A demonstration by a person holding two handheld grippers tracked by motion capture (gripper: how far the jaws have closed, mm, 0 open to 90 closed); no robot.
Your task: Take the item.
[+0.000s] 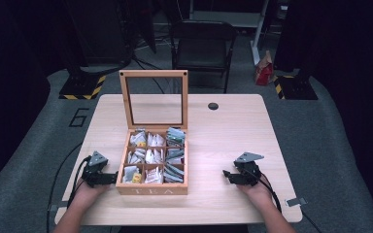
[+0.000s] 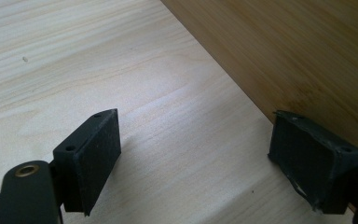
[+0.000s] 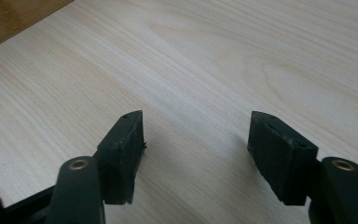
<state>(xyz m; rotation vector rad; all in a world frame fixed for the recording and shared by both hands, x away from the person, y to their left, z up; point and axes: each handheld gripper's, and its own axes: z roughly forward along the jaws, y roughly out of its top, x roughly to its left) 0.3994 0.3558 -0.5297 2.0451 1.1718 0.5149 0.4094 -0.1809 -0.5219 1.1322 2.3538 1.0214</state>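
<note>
A wooden tea box (image 1: 151,188) marked TEA stands on the table, its glass-paned lid (image 1: 154,99) raised upright. Its compartments hold several tea bags (image 1: 151,156). My left gripper (image 1: 112,178) rests on the table just left of the box's front corner, jaws open and empty; in the left gripper view the box wall (image 2: 303,60) runs close past the gripper (image 2: 193,161), near the right-hand jaw. My right gripper (image 1: 227,175) lies on the table to the right of the box, well apart from it, open with nothing between its jaws (image 3: 196,156).
The light wooden table (image 1: 223,131) has a round cable hole (image 1: 213,106) at the back. A black chair (image 1: 201,46) stands behind the table. A small metal clip (image 1: 296,201) sits at the table's right front corner. Cables trail from both grippers over the front edge.
</note>
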